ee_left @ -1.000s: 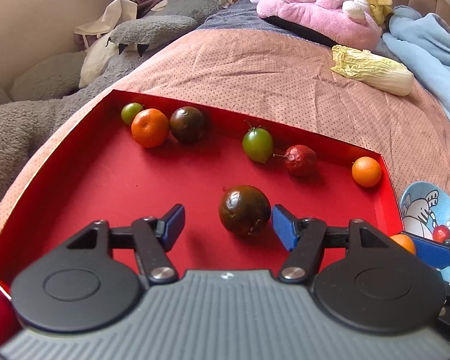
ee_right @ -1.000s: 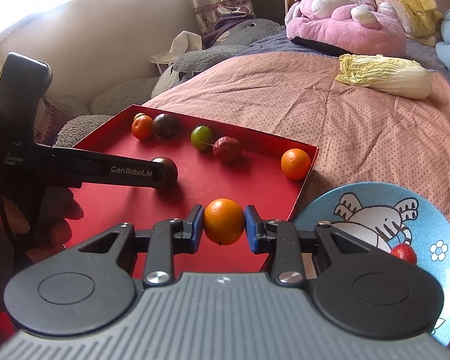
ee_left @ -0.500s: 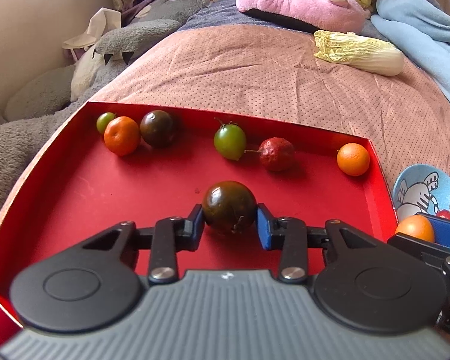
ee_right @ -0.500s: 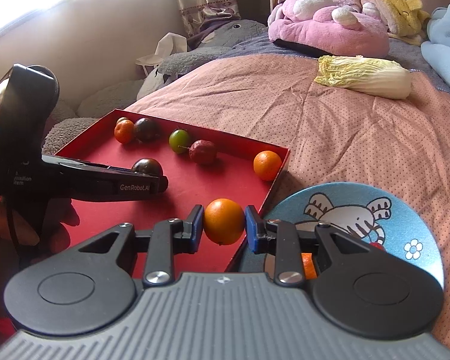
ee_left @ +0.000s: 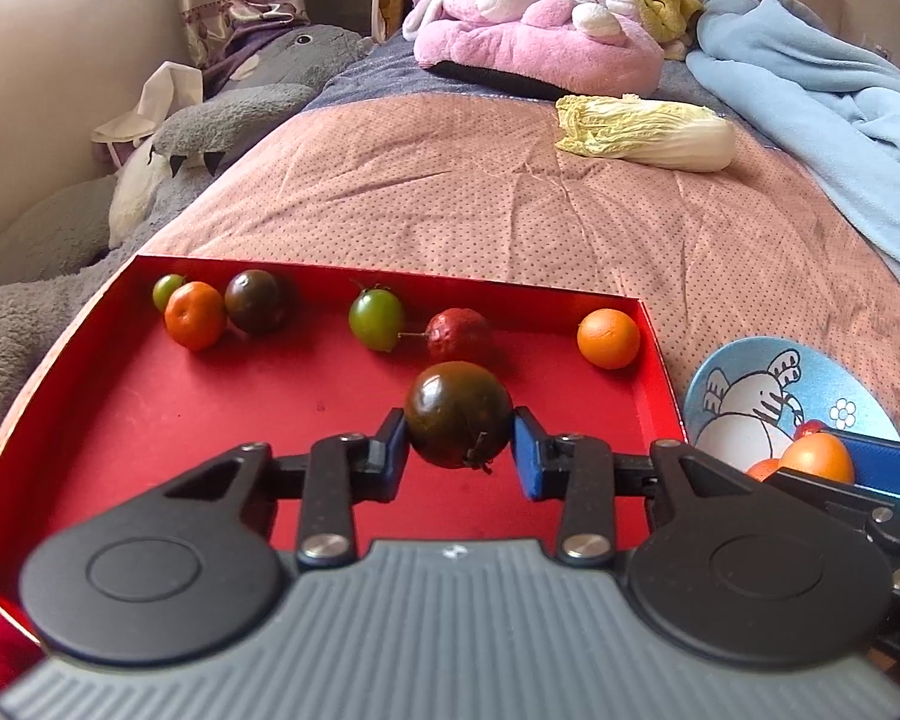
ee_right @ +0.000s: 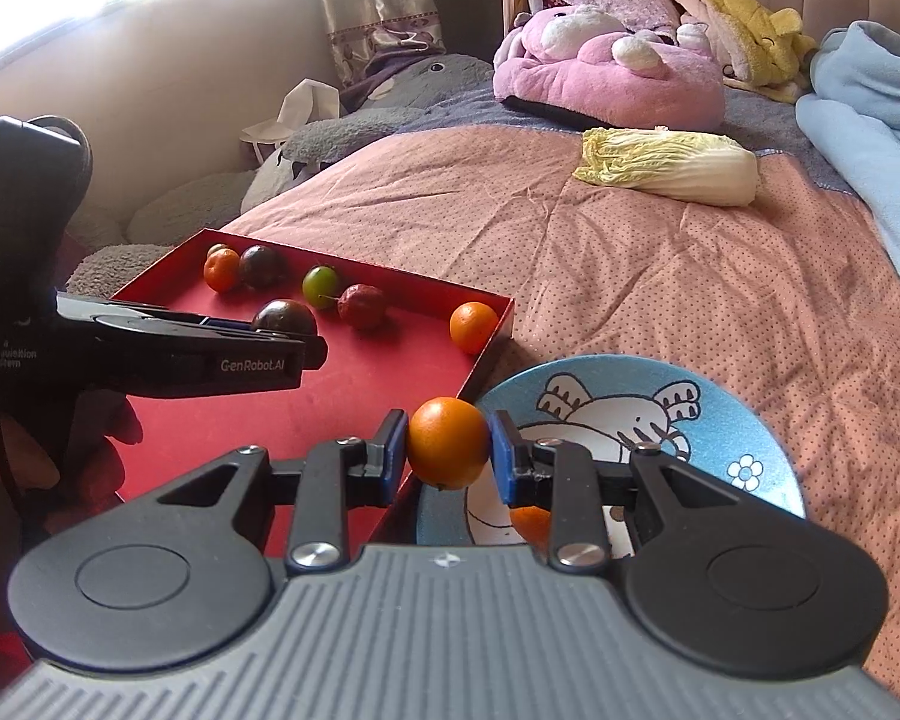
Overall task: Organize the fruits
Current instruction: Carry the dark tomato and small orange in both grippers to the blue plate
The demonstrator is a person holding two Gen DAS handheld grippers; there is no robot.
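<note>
Fruits lie along the far wall of the red tray (ee_left: 78, 372) on the bed. At left, our left gripper (ee_left: 457, 453) has its jaws pinching a dark tomato (ee_left: 457, 414) over the tray floor. At right, our right gripper (ee_right: 448, 450) pinches an orange (ee_right: 448, 441) at the edge of the blue elephant plate (ee_right: 720, 420). We judge round skins may slip and roll across the soft bedding.

Pink bedspread (ee_left: 450, 192) carries red tray (ee_left: 78, 408), blue plate (ee_right: 750, 414), cabbage (ee_left: 648, 132).
</note>
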